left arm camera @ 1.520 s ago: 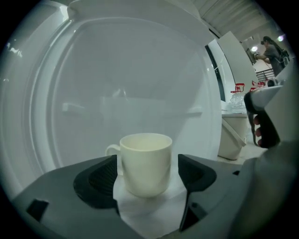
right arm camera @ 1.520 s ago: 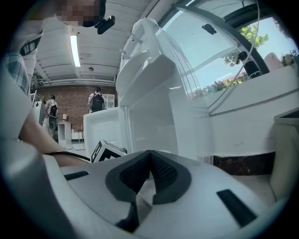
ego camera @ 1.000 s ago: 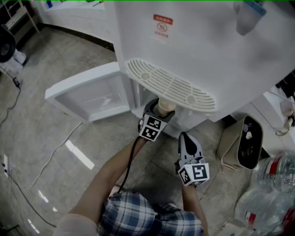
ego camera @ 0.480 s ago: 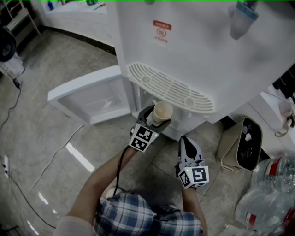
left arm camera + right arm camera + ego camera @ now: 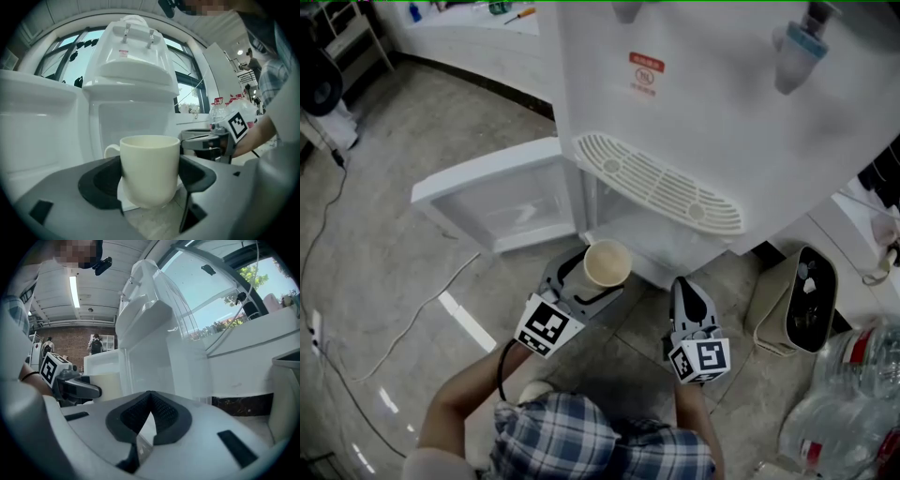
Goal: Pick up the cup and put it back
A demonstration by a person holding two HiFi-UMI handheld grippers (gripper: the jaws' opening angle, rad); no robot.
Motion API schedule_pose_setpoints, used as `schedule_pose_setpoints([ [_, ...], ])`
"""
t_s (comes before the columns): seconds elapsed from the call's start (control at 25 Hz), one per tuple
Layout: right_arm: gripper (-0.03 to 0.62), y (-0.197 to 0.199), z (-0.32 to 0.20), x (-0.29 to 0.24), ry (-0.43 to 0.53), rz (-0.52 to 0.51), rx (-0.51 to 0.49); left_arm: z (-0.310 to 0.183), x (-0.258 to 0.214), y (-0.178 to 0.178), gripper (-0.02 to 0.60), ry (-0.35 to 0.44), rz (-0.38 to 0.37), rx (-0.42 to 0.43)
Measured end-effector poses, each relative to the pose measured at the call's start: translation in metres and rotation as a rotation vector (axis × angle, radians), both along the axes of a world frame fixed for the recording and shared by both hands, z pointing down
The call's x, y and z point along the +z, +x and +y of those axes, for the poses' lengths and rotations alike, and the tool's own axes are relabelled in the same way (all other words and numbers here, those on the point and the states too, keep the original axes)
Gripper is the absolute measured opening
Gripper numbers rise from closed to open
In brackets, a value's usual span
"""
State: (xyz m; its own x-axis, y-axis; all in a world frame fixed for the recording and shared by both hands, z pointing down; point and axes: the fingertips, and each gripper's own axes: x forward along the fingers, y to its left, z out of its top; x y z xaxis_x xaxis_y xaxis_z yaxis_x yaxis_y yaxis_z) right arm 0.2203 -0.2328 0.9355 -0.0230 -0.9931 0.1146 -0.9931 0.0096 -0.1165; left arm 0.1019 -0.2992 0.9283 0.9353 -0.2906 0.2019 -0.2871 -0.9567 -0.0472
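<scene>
Cup (image 5: 150,168): upright, clamped in left gripper (image 5: 592,281); dispenser cabinet (image 5: 623,223) open straight ahead. Right gripper (image 5: 684,289): jaws together, empty.

The cup (image 5: 607,263) is cream. The water dispenser (image 5: 722,112) is white with a red label (image 5: 647,67). The shirt (image 5: 600,450) has blue and white checks. The left gripper (image 5: 602,274) and right gripper (image 5: 684,285) are grey with black-and-white squares.

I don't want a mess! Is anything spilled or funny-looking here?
Nothing looks spilled or broken. The cup stands upright, clamped in the left gripper. The one odd thing is the little door low on the water dispenser, which is wide open. The right gripper is shut and holds nothing.
</scene>
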Motion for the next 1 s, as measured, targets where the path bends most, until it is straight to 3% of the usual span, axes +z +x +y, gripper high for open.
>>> schedule_pose_setpoints([
  [0.16, 0.017, -0.002, 0.0, -0.002, 0.0, 0.005, -0.003, 0.006, -0.011, -0.01, 0.388, 0.013, 0.014, 0.005],
  [0.4, 0.017, -0.001, 0.0, -0.002, -0.001, 0.006, -0.005, -0.002, -0.006, 0.006, 0.388, 0.01, 0.023, -0.002],
  [1.0, 0.017, -0.004, 0.002, 0.003, -0.009, -0.004, -0.013, -0.065, 0.046, 0.108, 0.388, -0.104, 0.035, -0.093],
])
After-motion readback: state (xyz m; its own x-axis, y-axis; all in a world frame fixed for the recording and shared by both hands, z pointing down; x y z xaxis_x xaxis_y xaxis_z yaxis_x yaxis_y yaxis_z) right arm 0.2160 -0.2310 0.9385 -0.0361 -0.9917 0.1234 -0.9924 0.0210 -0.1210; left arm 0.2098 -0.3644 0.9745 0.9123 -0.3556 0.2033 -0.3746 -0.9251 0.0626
